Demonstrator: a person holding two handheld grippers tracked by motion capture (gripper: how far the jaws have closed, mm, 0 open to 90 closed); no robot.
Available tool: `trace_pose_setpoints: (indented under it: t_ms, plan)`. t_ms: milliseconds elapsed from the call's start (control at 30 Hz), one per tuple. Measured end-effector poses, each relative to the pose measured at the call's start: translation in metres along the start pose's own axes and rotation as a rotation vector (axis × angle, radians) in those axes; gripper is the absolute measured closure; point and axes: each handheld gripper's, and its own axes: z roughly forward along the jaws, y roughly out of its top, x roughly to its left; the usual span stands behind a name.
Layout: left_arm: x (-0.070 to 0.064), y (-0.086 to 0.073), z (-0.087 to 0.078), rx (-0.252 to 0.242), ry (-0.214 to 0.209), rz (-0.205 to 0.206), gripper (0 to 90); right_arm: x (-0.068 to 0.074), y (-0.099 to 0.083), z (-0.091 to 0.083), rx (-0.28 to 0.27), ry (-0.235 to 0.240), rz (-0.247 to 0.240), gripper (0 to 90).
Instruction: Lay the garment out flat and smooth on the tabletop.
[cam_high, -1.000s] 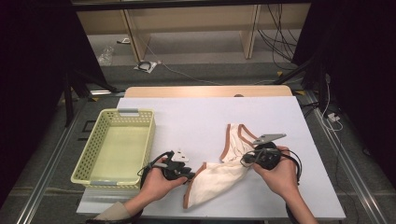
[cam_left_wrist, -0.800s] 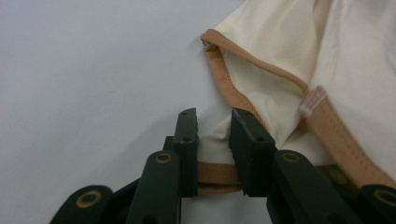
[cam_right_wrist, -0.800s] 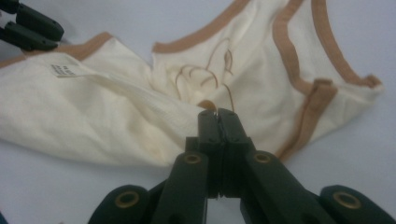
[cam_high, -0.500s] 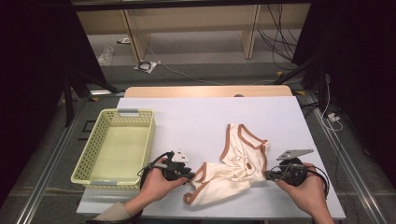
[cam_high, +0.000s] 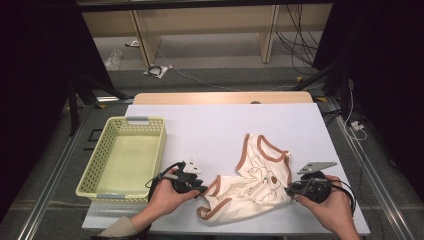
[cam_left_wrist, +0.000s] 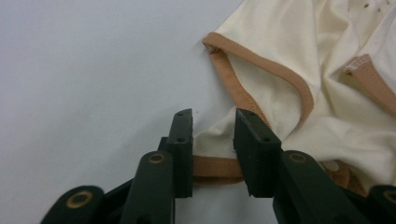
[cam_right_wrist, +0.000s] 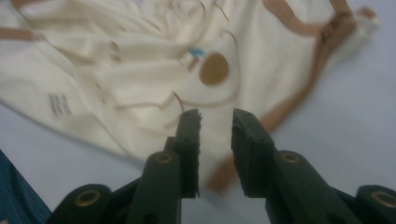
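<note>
In the high view, a cream garment (cam_high: 252, 184) with brown trim is seen crumpled on the white table (cam_high: 220, 125), to the right of a yellow basket (cam_high: 125, 157). The left gripper (cam_high: 200, 189) is held at the garment's left edge, and the right gripper (cam_high: 292, 190) at its right edge.

In the left gripper view, the left gripper (cam_left_wrist: 213, 135) is seen with its jaws parted around the garment's (cam_left_wrist: 299, 56) brown hem; the cloth lies between them, not pinched.

In the right gripper view, the right gripper (cam_right_wrist: 215, 126) is seen released, its jaws spread over the garment's (cam_right_wrist: 140, 70) lower edge, nothing being clamped.
</note>
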Motion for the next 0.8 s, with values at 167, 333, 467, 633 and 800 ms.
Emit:
trace_pose_setpoints:
  t_ms: [167,333,467,633,800]
  plan:
    - [0.001,0.002,-0.002,-0.031,-0.021,-0.014,60.7,0.032,0.019,0.015,-0.019,0.132,-0.063,66.5]
    - [-0.001,0.003,0.001,-0.026,-0.044,-0.008,57.8,0.06,0.03,0.039,0.022,0.244,-0.128,64.2]
    - [-0.002,0.003,0.005,-0.002,-0.05,0.011,59.1,0.067,0.033,0.055,0.086,0.245,-0.159,72.0]
    - [-0.007,0.002,0.009,0.025,-0.038,0.04,68.7,0.072,0.032,0.055,0.122,0.271,-0.179,88.8]
    - [-0.012,0.003,0.007,0.039,-0.017,0.06,83.2,0.071,0.024,0.046,0.141,0.308,-0.194,89.9]
